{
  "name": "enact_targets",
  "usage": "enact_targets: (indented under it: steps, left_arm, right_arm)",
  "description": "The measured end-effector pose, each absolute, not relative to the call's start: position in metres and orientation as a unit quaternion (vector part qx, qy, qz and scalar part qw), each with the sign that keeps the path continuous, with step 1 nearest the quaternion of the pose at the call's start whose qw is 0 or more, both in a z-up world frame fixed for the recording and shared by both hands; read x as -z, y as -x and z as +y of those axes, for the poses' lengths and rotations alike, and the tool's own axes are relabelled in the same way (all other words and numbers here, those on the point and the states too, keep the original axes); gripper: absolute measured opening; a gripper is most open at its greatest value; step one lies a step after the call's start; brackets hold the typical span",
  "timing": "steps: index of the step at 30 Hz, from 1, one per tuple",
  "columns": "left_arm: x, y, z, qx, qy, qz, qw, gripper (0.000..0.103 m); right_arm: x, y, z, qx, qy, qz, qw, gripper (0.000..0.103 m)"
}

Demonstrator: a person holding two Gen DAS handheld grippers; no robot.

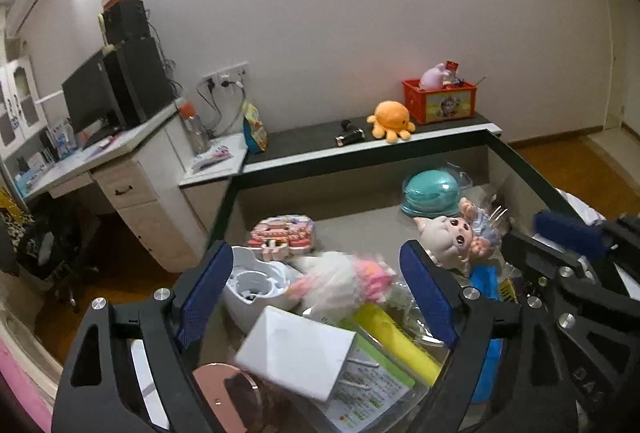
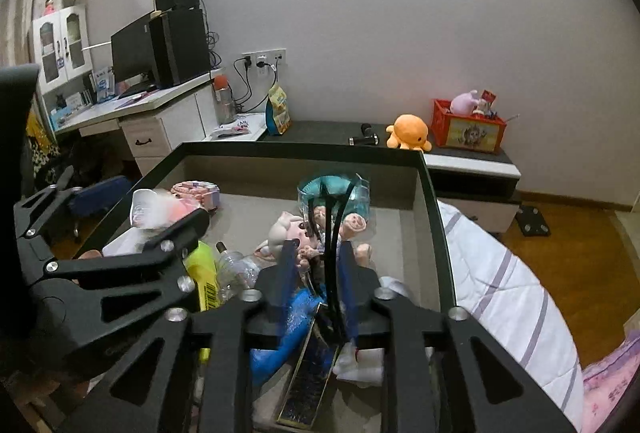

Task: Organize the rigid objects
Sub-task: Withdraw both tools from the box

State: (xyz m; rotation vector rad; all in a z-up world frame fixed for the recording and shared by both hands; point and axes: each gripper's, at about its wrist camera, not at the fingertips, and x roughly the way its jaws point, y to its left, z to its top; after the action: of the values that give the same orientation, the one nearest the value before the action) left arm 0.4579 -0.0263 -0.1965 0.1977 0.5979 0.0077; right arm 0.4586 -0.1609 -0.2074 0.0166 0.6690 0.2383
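Note:
A black-rimmed bin holds a jumble of toys. My left gripper hangs over its left part with the blue pads wide apart and touching nothing. Under it lie a white box, a blurred pink-and-white plush, a yellow block and a white plastic part. My right gripper stands slightly open, with a thin black curved band loose between its pads. Beyond it are a big-eyed doll and a teal dome.
A pink toy set sits at the bin's back left. A dark flat box and a blue object lie under the right gripper. Behind the bin, a low shelf carries an orange octopus plush and a red crate. Striped bedding lies to the right.

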Motion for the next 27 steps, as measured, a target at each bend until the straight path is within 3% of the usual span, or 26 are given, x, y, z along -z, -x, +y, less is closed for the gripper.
enact_targets:
  steps: [2,4,7,11,12,13,27]
  left_arm:
    - [0.189,-0.454,-0.020,-0.006,-0.085,0.286,0.954,0.091]
    - [0.182,-0.446,-0.016,-0.009,-0.075,0.276,0.958,0.097]
    - [0.164,-0.429,-0.010,-0.008,-0.060,0.251,0.966,0.103]
    - [0.136,-0.391,-0.006,-0.007,-0.053,0.217,0.975,0.103]
    - [0.131,-0.383,-0.006,-0.009,-0.054,0.211,0.976,0.103]
    - [0.125,-0.374,-0.005,-0.010,-0.054,0.203,0.978,0.103]
    - [0.061,-0.217,-0.001,-0.007,-0.050,0.113,0.992,0.103]
  right_arm:
    - [0.200,-0.451,-0.167,-0.112,-0.021,0.315,0.942,0.053]
    - [0.193,-0.446,-0.171,-0.113,-0.031,0.304,0.946,0.063]
    - [0.177,-0.434,-0.176,-0.107,-0.034,0.283,0.953,0.087]
    - [0.149,-0.400,-0.178,-0.111,-0.034,0.249,0.961,0.090]
    - [0.143,-0.395,-0.176,-0.110,-0.030,0.245,0.963,0.093]
    - [0.136,-0.385,-0.176,-0.107,-0.025,0.235,0.966,0.103]
    - [0.068,-0.236,-0.170,-0.090,0.005,0.133,0.987,0.103]
